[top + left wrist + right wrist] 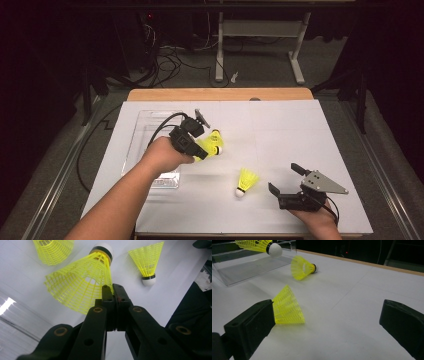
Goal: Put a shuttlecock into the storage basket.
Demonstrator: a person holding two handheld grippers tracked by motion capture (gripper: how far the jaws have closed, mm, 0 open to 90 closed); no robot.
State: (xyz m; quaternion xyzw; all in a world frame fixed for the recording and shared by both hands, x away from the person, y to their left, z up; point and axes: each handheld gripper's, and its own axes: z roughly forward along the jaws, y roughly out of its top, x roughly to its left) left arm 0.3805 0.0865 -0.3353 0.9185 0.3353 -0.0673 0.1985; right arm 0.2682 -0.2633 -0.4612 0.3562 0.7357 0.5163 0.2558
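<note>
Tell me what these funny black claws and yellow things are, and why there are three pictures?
A person sits at a white table and holds a black grabbing tool, called a gripper, in each hand. One picture is taken from above. The other two come from little cameras riding on each gripper, looking along its two jaws.

The yellow things are shuttlecocks, the birdies you hit in badminton. The left gripper is shut on the net skirt of one shuttlecock; you can see its jaws pinched together on the edge. A second shuttlecock lies on the table just beyond it. A third shuttlecock lies on the table closer to the right gripper, which is open and holds nothing.

On the left there is a clear plastic tray.
</note>
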